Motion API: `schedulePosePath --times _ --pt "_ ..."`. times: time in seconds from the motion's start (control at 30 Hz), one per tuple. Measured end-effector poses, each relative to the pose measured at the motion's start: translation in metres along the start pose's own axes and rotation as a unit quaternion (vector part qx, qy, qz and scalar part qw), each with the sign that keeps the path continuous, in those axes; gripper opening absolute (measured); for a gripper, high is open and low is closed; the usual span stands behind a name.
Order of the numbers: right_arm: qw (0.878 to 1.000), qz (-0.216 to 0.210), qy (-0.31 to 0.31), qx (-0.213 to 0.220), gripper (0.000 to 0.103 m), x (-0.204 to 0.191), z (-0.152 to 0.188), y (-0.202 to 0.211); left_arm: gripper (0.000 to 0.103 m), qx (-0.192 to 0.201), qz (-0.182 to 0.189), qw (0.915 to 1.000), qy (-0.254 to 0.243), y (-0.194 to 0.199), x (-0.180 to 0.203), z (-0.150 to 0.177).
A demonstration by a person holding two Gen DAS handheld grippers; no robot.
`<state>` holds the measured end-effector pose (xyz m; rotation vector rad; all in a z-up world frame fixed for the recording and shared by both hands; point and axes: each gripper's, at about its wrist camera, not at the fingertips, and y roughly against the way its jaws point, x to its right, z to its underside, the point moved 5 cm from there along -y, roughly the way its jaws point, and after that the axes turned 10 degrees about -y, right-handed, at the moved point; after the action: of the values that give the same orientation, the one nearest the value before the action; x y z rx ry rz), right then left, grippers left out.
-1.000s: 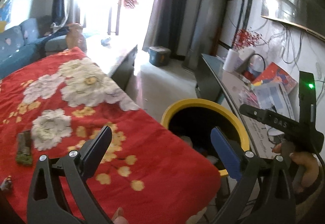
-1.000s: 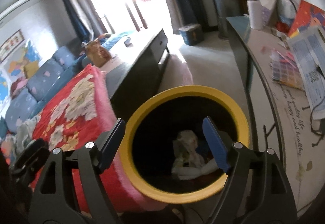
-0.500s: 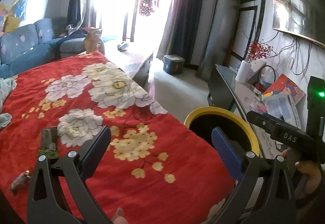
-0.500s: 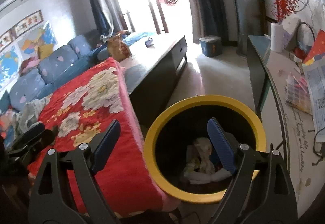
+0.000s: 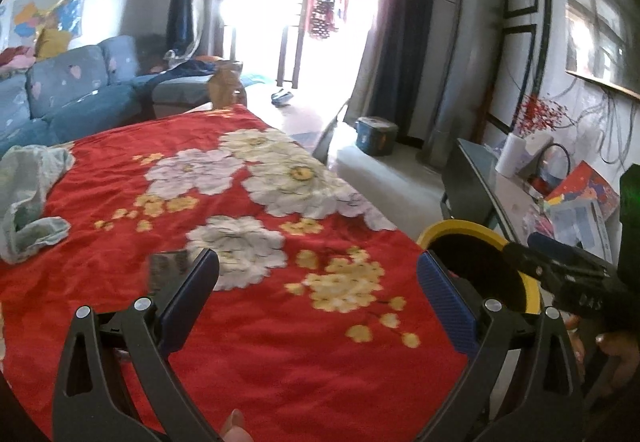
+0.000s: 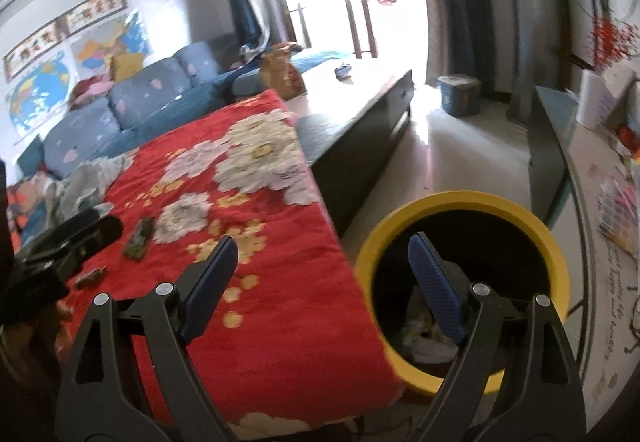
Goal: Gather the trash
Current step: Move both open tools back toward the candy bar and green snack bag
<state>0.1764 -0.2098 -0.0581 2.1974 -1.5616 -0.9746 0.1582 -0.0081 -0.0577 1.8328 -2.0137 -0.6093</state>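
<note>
1. Hovering over a red flowered blanket (image 5: 280, 322), the left gripper (image 5: 318, 298) has its jaws wide apart and empty.
2. Beside it, the right gripper (image 6: 322, 278) also has its jaws wide apart and empty, one finger above the blanket's right edge, the other above a yellow-rimmed bin (image 6: 460, 201).
3. The bin stands on the floor, touching or just off the blanket's near right corner, with crumpled paper scraps already inside.
4. A flat dark wrapper (image 6: 138, 236) lies on the blanket toward its near left side, just beyond the left gripper's left finger (image 5: 192, 294).
5. A smaller brown scrap (image 6: 90, 278) lies nearer the left edge, close to the first wrapper.
6. Both pieces look light, thin and floppy, likely crinkly and a little slippery; they should crush without harm.
7. Pinching the wrapper across its narrow width at the middle seems best, pressing slightly into the soft blanket to catch an edge.
8. A pale green cloth (image 5: 32, 197) lies bunched at the far left edge.
</note>
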Motion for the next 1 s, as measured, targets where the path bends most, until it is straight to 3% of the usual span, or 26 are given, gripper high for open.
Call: schedulePosePath --times 0.53,1.0 --pt "0.994 -0.062 0.067 -0.055 0.079 -0.100 0.009 -0.044 0.096 -0.037 -0.053 0.9971 0.039 0.017 -0.099 0.031" --pt "0.983 -0.107 0.071 -0.132 0.079 -0.173 0.020 -0.107 0.095 -0.097 -0.041 0.9941 0.028 0.027 -0.138 0.085"
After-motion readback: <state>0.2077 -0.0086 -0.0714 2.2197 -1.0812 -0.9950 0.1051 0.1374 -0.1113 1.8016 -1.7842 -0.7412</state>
